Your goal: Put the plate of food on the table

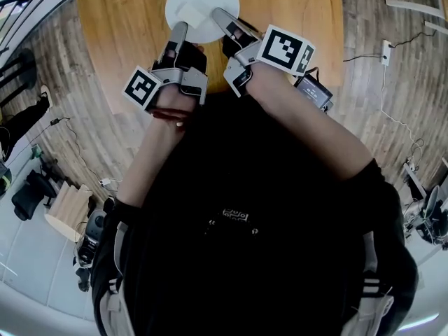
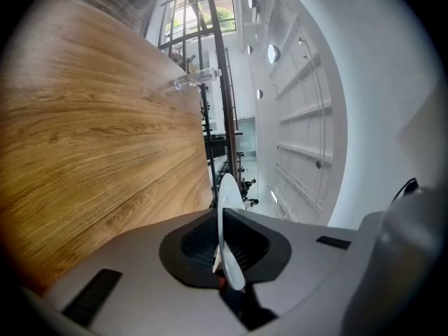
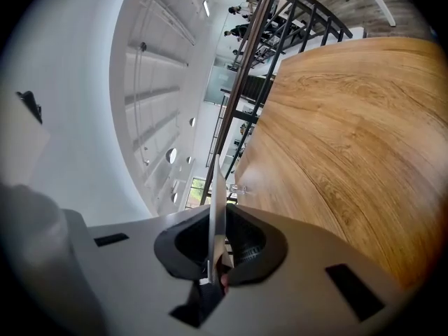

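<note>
The plate (image 1: 202,5) is held over the wooden worktop (image 1: 294,26), a little in from its near edge, with a pale piece of food (image 1: 186,12) lying on it; whether it already rests on the wood cannot be told. Its near rim is pinched from both sides: the left tongs (image 1: 180,33) are closed narrowly on the rim at the left; the right tongs (image 1: 224,19) likewise at the right; the thin white edge is seen clamped between each pair of pads. Two grips are presumably used so that the plate is kept level and the food is not tipped off.
</note>
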Demonstrator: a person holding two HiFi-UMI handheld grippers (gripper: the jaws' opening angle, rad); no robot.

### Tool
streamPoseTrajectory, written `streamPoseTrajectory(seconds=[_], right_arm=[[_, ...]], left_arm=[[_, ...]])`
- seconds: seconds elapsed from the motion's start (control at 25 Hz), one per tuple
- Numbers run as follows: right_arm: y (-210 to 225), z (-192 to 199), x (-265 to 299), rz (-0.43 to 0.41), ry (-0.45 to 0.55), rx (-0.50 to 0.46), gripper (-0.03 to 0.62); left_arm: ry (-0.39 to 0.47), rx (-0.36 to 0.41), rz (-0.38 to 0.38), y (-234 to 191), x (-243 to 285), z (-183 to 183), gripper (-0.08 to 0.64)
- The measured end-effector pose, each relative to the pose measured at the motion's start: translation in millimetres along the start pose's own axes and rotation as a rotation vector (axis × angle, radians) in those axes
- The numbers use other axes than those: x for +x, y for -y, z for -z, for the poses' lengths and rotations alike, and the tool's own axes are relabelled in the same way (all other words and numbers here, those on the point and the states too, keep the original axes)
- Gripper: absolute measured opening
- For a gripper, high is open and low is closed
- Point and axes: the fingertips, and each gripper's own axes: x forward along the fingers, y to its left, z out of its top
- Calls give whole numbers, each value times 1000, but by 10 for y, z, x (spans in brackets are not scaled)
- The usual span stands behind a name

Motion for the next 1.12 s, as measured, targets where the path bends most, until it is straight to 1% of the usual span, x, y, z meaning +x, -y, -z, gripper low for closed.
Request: streamPoseTrajectory(seconds=[0.24,0.48,0.68,0.92,1.12], right_arm=[[103,1,-28,12,12,19,36],[234,44,-22,16,20,39,35],[337,44,-32,37,26,38,35],[444,121,-12,30,41,80,36],[544,145,-19,35,34,64,35]], left_arm=[[-19,15,6,-78,40,40,20],[-28,27,-8,-214,40,39,20],[-33,-19,-1,-327,92,90,20],[-44,13,-2,-416,56,65,20],[-49,-6,19,-528,62,98,20]])
